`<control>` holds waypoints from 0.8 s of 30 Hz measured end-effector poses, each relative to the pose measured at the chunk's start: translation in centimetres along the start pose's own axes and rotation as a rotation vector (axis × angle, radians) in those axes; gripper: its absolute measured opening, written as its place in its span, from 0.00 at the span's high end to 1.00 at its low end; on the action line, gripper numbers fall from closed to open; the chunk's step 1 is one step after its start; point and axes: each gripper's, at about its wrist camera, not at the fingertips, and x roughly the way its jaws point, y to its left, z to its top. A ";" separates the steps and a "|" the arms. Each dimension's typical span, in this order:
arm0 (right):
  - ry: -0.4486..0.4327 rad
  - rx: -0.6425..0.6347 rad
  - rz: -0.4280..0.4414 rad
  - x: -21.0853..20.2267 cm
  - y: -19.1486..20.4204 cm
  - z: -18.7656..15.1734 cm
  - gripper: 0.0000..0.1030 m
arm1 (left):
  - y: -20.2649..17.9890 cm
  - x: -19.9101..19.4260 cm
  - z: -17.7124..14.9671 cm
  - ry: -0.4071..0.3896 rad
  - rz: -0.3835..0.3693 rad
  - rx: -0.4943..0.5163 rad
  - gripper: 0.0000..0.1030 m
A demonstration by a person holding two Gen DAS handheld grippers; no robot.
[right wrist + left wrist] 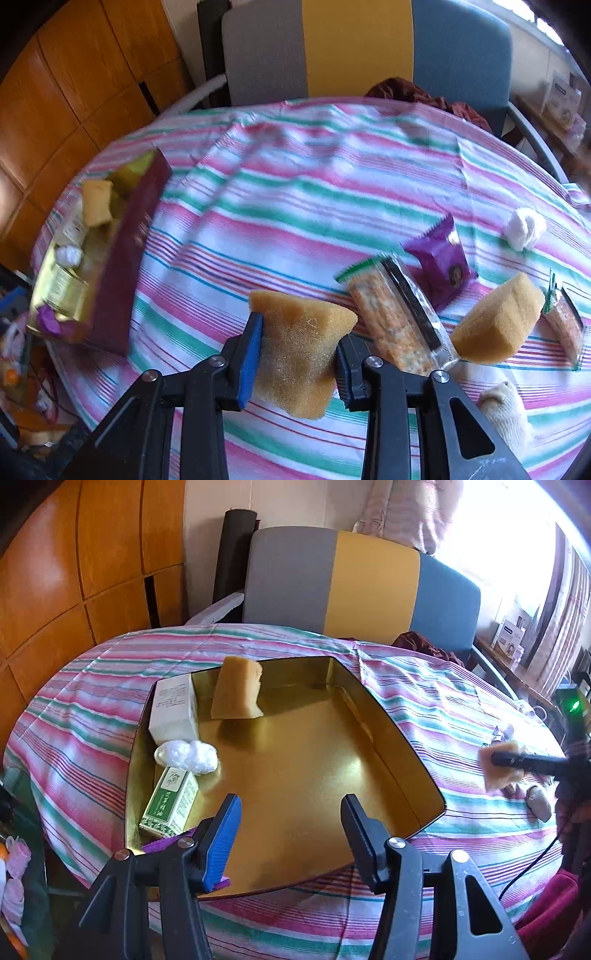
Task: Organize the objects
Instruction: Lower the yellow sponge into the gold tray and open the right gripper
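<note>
Right wrist view shows the right claw clamped on a tan sponge, held above the striped cloth that covers the desk. Just beside it lie a cracker packet, a purple packet, a second sponge, another cracker packet and a white wad. Left wrist view shows the left claw with its jaws apart and nothing between them, hovering over the near end of a gold tray. Inside the tray, along its left side, sit a white box, a leaning sponge, a white wad and a green box.
</note>
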 end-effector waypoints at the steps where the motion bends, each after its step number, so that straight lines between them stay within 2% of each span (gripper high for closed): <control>1: -0.018 0.000 0.018 -0.6 0.8 0.5 0.66 | 0.4 0.0 0.0 0.001 0.001 -0.009 0.45; 7: -0.115 -0.066 0.189 -3.2 8.4 4.2 0.66 | 3.9 -0.2 -0.1 0.003 0.027 -0.085 0.45; 12: -0.068 -0.163 0.336 -0.8 16.9 6.1 0.66 | 8.0 -0.6 -0.2 0.004 0.077 -0.165 0.49; 17: 0.065 -0.201 0.355 6.1 23.8 6.7 0.66 | 10.9 -0.6 -0.8 0.001 0.099 -0.240 0.49; 24: 0.192 -0.186 0.290 14.0 28.8 7.5 0.66 | 12.0 0.1 -1.3 0.011 0.073 -0.269 0.49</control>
